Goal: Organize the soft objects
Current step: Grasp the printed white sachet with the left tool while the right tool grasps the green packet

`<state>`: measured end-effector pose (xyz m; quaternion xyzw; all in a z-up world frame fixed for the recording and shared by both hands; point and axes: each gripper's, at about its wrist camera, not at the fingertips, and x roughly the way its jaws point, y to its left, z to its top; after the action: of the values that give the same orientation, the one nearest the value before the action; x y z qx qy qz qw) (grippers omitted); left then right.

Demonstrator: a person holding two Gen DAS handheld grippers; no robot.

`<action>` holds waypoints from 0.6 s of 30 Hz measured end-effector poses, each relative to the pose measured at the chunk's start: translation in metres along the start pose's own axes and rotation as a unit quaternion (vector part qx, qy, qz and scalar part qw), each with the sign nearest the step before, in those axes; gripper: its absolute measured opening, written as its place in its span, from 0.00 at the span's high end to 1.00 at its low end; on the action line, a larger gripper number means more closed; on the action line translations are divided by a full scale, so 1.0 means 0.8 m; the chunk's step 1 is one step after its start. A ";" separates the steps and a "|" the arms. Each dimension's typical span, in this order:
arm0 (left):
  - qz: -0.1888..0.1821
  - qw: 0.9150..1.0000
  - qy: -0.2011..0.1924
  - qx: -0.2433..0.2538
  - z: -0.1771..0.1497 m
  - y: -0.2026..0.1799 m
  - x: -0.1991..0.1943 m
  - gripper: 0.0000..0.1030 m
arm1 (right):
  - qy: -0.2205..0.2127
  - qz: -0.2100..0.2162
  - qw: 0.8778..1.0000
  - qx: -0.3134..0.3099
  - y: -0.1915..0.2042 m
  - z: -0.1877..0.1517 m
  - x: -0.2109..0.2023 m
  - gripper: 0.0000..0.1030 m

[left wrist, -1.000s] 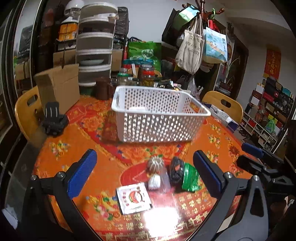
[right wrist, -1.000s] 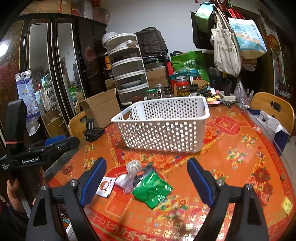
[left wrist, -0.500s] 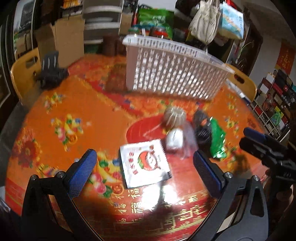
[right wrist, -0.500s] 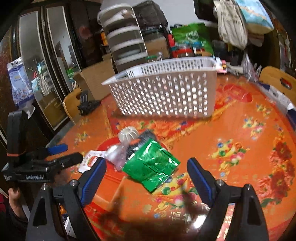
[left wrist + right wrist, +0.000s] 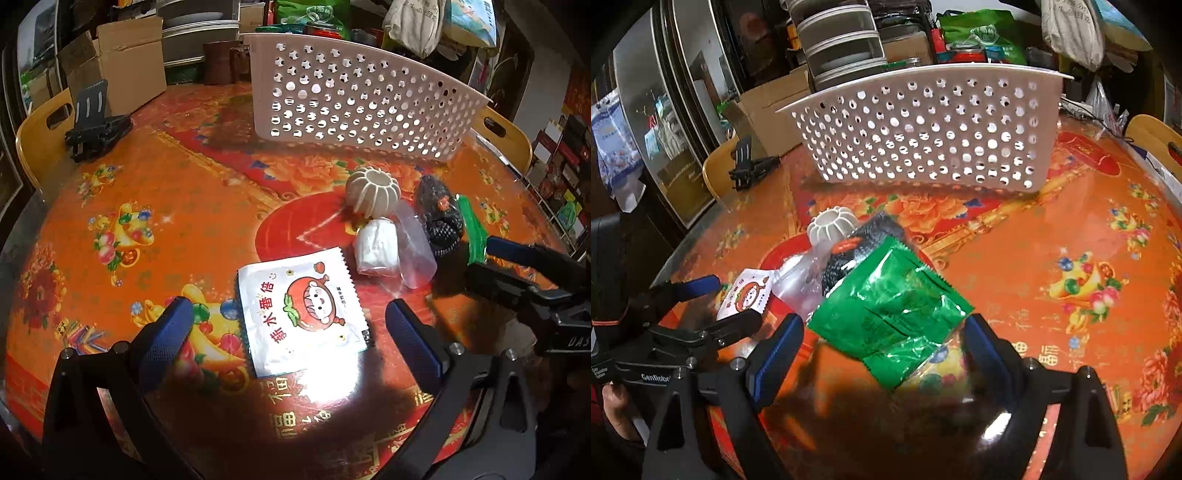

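Note:
A white perforated basket (image 5: 354, 99) (image 5: 923, 125) stands at the back of the orange table. In front of it lie a white sachet with a cartoon tomato (image 5: 301, 308) (image 5: 748, 295), a cream ribbed ball (image 5: 373, 191) (image 5: 832, 225), a white roll in clear plastic (image 5: 378, 248), a black knitted piece (image 5: 439, 218) (image 5: 860, 243) and a green foil packet (image 5: 890, 314) (image 5: 471, 232). My left gripper (image 5: 288, 332) hangs open just over the sachet. My right gripper (image 5: 882, 343) is open, its fingers on either side of the green packet's near end, with the pads apart from it.
A black folding stand (image 5: 96, 122) (image 5: 750, 166) sits at the table's left edge by a yellow chair (image 5: 40, 136). Cardboard boxes (image 5: 118, 62), stacked containers (image 5: 842, 40) and bags crowd the space behind the basket. Another yellow chair (image 5: 1156, 140) stands at the right.
Both grippers have come down and tilted toward the table. The left one now frames the white sachet, the right one the green packet. Nothing on the table has moved.

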<state>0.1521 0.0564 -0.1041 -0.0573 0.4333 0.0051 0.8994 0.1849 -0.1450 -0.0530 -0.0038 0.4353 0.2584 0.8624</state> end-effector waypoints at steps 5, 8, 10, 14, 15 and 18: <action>0.014 1.000 -0.004 0.015 -0.002 -0.008 0.001 0.00 | 0.005 -0.003 1.000 0.004 -0.001 0.006 0.004 0.14; 0.015 1.000 -0.008 0.021 -0.004 -0.010 0.000 0.01 | 0.003 -0.009 1.000 0.002 -0.001 0.004 0.004 0.17; 0.014 1.000 -0.015 0.023 -0.005 -0.010 -0.002 0.06 | 0.002 -0.014 1.000 0.000 -0.001 0.004 0.004 0.24; 0.009 0.999 -0.027 0.027 -0.005 -0.012 -0.008 0.30 | -0.002 -0.018 1.000 -0.004 0.001 0.002 0.002 0.26; 0.008 0.999 -0.028 0.029 -0.005 -0.013 -0.009 0.38 | -0.003 -0.020 1.000 -0.006 0.001 0.001 0.002 0.26; 0.001 0.999 -0.032 0.036 -0.007 -0.017 -0.012 0.46 | -0.010 -0.021 1.000 -0.005 0.000 -0.002 0.000 0.33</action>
<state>0.1426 0.0428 -0.0983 -0.0237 0.4045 -0.0076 0.9142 0.1836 -0.1457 -0.0537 -0.0146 0.4257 0.2424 0.8717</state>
